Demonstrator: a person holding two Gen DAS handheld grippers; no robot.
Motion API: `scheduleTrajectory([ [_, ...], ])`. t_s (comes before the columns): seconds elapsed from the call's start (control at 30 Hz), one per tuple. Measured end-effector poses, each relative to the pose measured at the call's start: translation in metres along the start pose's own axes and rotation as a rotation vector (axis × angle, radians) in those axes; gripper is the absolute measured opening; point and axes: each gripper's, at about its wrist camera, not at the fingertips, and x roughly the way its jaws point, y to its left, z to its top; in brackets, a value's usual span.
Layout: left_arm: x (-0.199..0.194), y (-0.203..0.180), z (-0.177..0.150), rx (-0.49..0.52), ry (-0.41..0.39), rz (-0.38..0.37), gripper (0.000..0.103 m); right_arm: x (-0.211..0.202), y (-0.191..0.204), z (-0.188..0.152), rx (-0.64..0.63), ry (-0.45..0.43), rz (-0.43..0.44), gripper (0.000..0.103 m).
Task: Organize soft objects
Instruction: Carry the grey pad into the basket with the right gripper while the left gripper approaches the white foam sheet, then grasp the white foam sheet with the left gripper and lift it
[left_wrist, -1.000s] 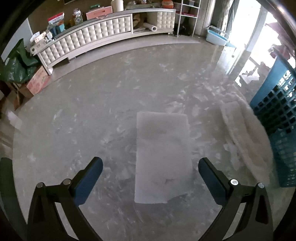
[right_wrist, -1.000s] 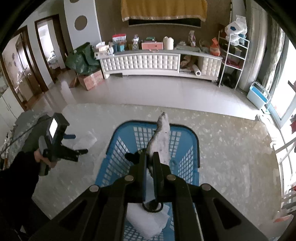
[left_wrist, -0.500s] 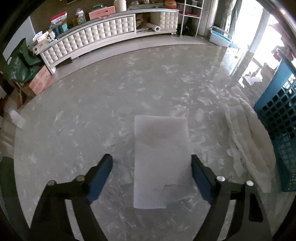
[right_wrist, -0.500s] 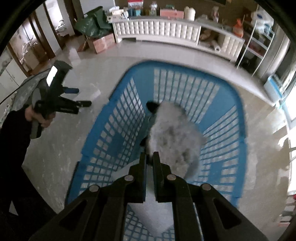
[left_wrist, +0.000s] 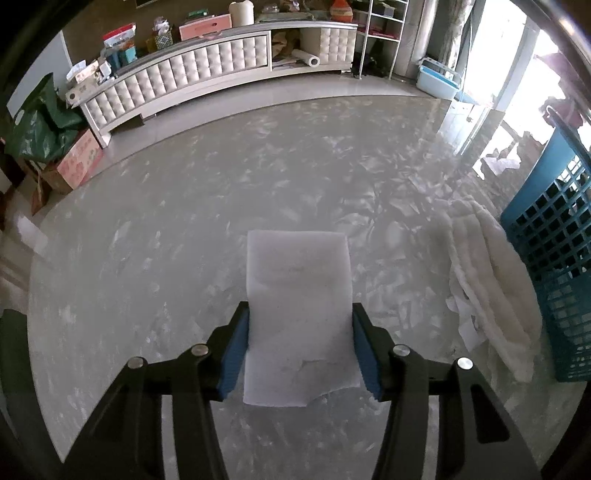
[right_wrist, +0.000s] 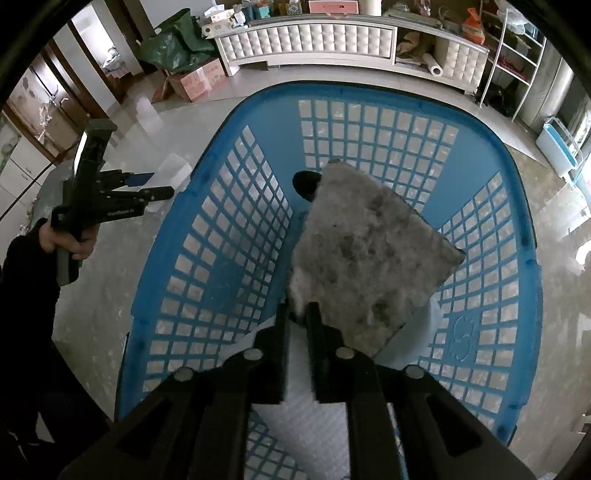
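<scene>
So in the left wrist view the left gripper (left_wrist: 300, 345) sits low in the frame, pointing down at the marbled floor (left_wrist: 177, 229). A white foam sheet (left_wrist: 298, 314) lies flat there, dead centre, and the blue pads (left_wrist: 236, 354) now sit right at its two long edges. The jaws have just been closing in on it with the sheet between them; both pads look like they touch the sheet's sides, and I can't tell if they're actually squeezing yet. Off to the right edge there's a crumpled white fluffy cloth (left_wrist: 491, 291) on the floor, lying against the outside of the blue basket (left_wrist: 554, 258).

Right wrist view: the right gripper (right_wrist: 298, 314) is at bottom centre, aimed down into the basket (right_wrist: 221, 236). A grey fuzzy pad (right_wrist: 365, 258) leans tilted inside it, its lower corner between the fingertips. The jaws have just been opening, and there's a narrow gap showing, so the grip looks loosened, with the pad resting in the basket on a white sheet (right_wrist: 306, 421) lying on the bottom. At the left edge you can see the person's hand (right_wrist: 68, 240) holding the other gripper over the foam sheet (right_wrist: 171, 173).
</scene>
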Motion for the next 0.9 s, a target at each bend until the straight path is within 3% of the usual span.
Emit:
scheduleTrajectory([
  [0.1,-0.004,0.002,-0.002,-0.012,-0.005,-0.004,0.050,-0.003,-0.003,0.003,0.018,-0.014,0.021,0.047],
  [0.17,-0.009,0.002,-0.004,-0.024,-0.014,-0.008,0.050,-0.007,-0.008,0.004,0.020,-0.027,0.016,0.057],
  [0.4,-0.042,-0.001,-0.011,-0.041,-0.051,-0.020,0.050,-0.023,-0.007,-0.008,0.015,-0.059,0.016,0.071],
  [0.6,-0.081,-0.016,-0.020,-0.020,-0.087,-0.028,0.050,-0.046,-0.013,-0.023,0.026,-0.105,-0.044,0.096],
  [0.7,-0.103,-0.025,-0.025,-0.019,-0.105,-0.022,0.050,-0.057,-0.012,-0.031,-0.010,-0.128,-0.123,0.101],
  [0.9,-0.147,-0.049,-0.033,0.004,-0.153,-0.042,0.050,-0.072,-0.020,-0.053,-0.016,-0.177,-0.168,0.103],
])
